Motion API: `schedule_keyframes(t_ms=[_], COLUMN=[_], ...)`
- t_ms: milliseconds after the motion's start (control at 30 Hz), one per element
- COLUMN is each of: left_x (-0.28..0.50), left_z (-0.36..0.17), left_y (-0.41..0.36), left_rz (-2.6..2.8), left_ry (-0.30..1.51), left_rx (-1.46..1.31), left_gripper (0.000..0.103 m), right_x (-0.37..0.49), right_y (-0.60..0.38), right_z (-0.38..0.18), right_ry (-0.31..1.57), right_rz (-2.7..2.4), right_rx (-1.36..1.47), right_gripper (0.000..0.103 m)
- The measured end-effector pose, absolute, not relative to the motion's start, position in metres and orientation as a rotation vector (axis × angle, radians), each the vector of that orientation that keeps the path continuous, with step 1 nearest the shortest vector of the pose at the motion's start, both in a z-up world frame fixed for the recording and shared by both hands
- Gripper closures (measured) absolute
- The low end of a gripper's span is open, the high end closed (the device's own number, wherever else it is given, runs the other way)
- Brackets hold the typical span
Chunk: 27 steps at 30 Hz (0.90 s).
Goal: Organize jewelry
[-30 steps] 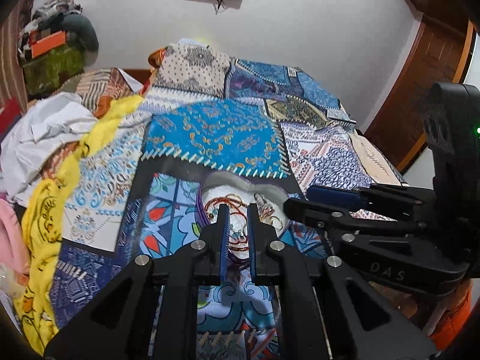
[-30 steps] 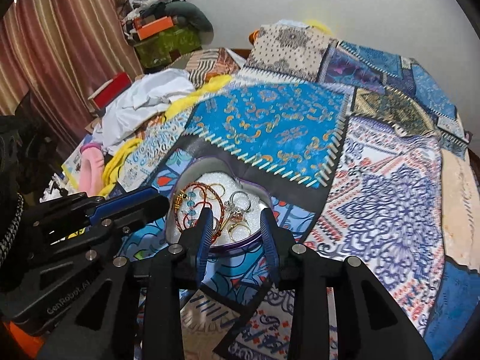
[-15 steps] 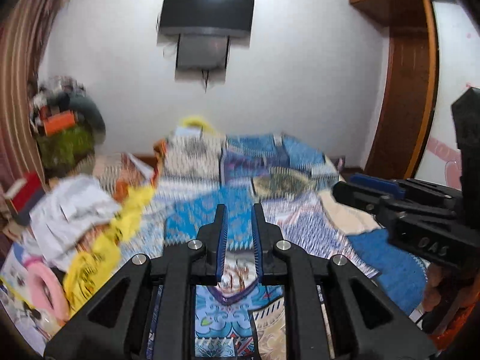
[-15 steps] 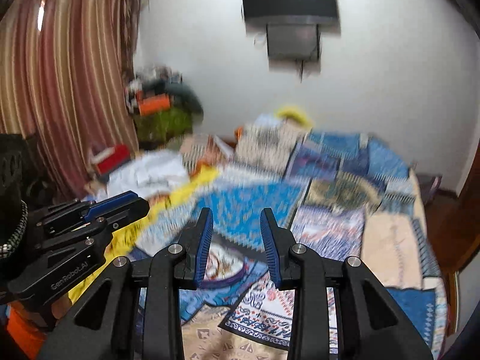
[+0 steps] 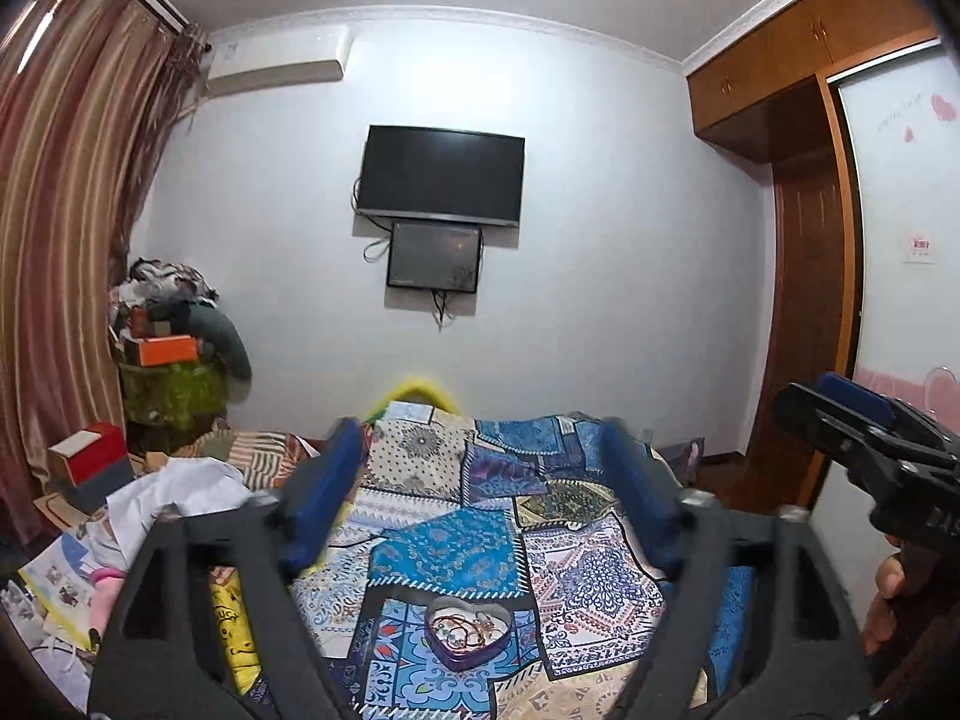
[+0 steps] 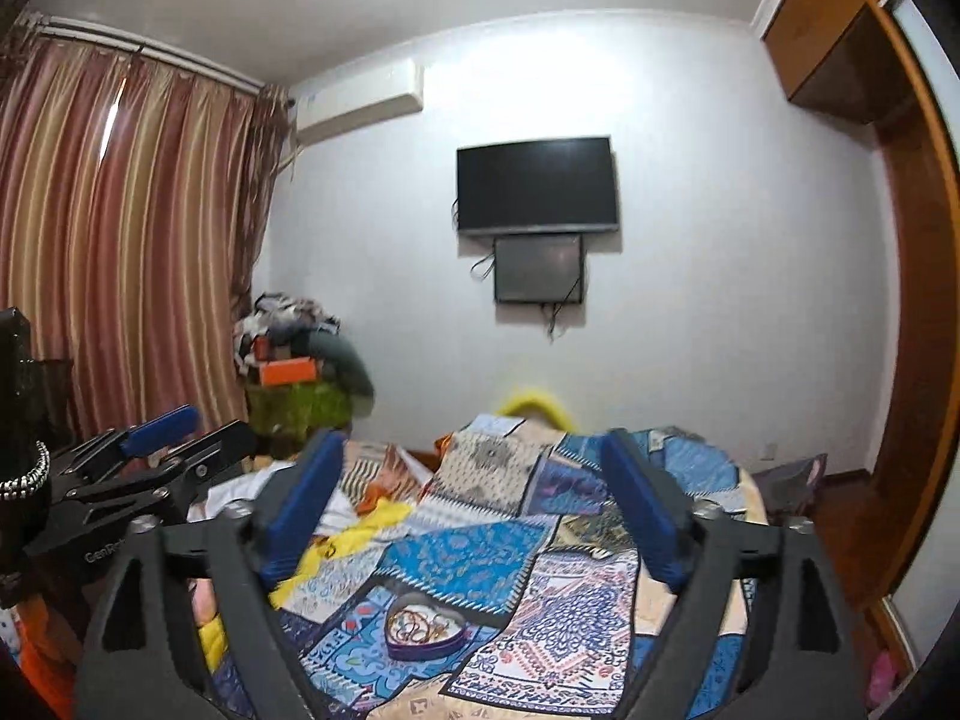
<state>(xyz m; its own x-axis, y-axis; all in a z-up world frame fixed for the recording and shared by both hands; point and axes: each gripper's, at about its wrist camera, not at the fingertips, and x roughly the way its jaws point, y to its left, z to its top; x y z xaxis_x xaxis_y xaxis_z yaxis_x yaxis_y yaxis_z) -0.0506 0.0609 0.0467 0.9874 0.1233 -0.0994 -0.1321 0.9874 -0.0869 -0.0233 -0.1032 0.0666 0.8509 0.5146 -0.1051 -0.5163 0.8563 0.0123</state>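
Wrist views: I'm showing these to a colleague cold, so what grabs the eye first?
The black TV on the white wall, dead centre. Below it, the patchwork bedspread with a heart-shaped tin of jewelry near its front edge, framed by each gripper's wide-open blue-padded jaws.

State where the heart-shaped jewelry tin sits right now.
In both wrist views the heart-shaped jewelry tin lies low and central on the patchwork bedspread, just before its bright blue panel, clear of both tools.
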Motion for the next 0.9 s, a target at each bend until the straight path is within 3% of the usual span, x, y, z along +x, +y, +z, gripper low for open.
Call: schedule_keyframes(t_ms=[100, 900], left_x=[-0.061, -0.068], left_z=[0.048, 0.042], left_y=[0.060, 0.056], left_rz=[0.151, 0.163], left_ry=[0.069, 0.095], left_rx=[-0.099, -0.087], left_gripper=[0.000, 0.000], right_x=[-0.025, -0.029], right_y=[-0.101, -0.109], right_z=[0.065, 0.055], right_ry=[0.085, 0.143], right_rz=[0.512, 0.512], right_rx=[-0.010, 0.003], right_gripper=[0.000, 0.000])
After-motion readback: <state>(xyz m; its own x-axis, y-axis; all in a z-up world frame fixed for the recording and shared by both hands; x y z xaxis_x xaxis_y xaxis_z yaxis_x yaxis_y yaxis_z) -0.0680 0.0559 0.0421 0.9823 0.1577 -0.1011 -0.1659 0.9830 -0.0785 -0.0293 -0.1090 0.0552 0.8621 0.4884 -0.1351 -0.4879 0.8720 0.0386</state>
